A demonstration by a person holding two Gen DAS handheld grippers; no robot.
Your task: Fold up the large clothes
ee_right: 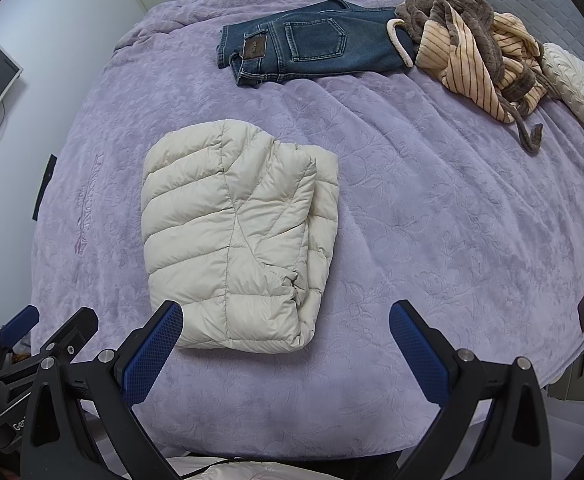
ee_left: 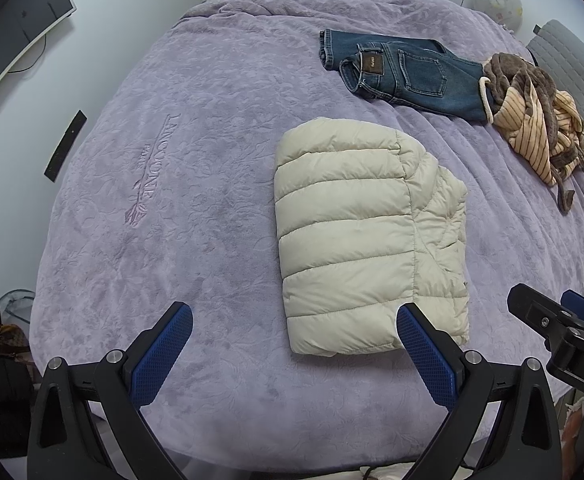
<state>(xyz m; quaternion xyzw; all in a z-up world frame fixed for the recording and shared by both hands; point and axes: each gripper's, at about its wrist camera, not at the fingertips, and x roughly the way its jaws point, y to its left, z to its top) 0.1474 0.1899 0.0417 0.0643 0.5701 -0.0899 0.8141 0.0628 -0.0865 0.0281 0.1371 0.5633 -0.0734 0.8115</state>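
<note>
Both the left gripper [ee_left: 293,328] and right gripper [ee_right: 286,326] hovered wide open and empty over the bed's [ee_left: 212,128] near edge, by the folded cream puffer jacket [ee_left: 355,232].

The folded jacket [ee_right: 236,236] is lying on the bed [ee_right: 431,216], with nothing gripping it. The right gripper [ee_right: 286,320] is hovering open above the bed's near edge. Jeans [ee_right: 311,46] and a robe [ee_right: 475,48] are lying farther back.

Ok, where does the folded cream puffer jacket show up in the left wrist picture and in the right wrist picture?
Left wrist view: the cream puffer jacket lies right of centre, its near edge by the left tool's right-hand finger.
Right wrist view: the jacket lies left of centre, near the right tool's left-hand finger.
Shared landmark: the blue jeans lie beyond the jacket on the purple blanket in both.
</note>
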